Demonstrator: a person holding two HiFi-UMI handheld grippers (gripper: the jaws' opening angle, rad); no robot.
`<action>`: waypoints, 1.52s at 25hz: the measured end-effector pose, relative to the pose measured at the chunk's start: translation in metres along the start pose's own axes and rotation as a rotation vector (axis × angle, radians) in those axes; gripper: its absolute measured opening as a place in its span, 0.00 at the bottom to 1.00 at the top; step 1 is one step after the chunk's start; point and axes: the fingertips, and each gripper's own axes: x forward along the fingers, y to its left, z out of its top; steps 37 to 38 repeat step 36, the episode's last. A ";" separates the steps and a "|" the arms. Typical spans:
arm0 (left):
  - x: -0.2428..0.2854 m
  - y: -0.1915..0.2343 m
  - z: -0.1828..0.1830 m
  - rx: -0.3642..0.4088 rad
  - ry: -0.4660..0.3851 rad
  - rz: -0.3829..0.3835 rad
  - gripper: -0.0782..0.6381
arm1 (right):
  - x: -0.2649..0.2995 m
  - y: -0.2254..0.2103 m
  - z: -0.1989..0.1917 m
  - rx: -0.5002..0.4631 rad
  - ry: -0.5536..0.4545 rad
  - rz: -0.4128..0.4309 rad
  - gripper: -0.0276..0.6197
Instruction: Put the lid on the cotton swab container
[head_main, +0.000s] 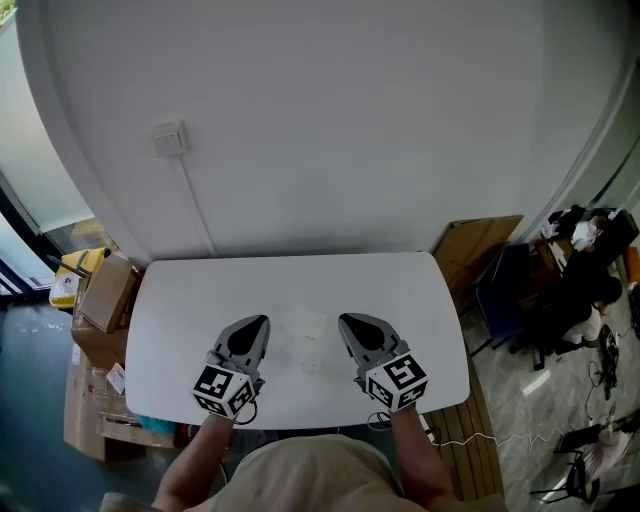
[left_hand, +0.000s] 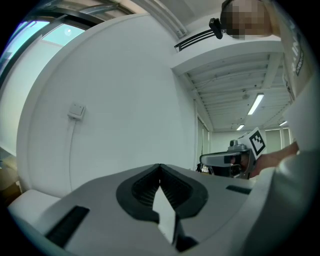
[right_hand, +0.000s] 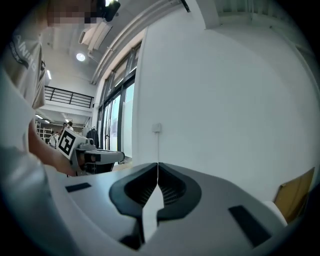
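In the head view both grippers hover over the front of the white table (head_main: 200, 290). My left gripper (head_main: 258, 322) and my right gripper (head_main: 348, 320) are both shut and hold nothing. Between them on the tabletop lie two faint, clear shapes, one farther (head_main: 308, 325) and one nearer (head_main: 312, 364); I cannot tell which is the cotton swab container and which the lid. The left gripper view shows its jaws (left_hand: 160, 169) meeting, pointed up at the wall, with the right gripper (left_hand: 235, 159) beyond. The right gripper view shows shut jaws (right_hand: 158, 166) and the left gripper (right_hand: 87, 152) at left. Neither gripper view shows the table objects.
Cardboard boxes (head_main: 105, 295) stand on the floor left of the table. A wooden board (head_main: 475, 250) leans at the right rear corner, with dark furniture and clutter (head_main: 560, 290) beyond. A wall socket (head_main: 170, 138) with a cable sits on the curved white wall behind.
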 end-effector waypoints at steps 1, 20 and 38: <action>0.000 0.003 0.004 0.006 -0.005 0.004 0.13 | -0.003 0.001 0.007 0.003 -0.013 -0.003 0.07; 0.003 0.010 0.013 -0.008 -0.029 0.020 0.13 | -0.009 0.015 0.031 -0.103 -0.047 0.010 0.07; 0.000 0.023 0.018 -0.004 -0.045 0.055 0.13 | 0.009 0.019 0.016 -0.104 0.005 0.057 0.07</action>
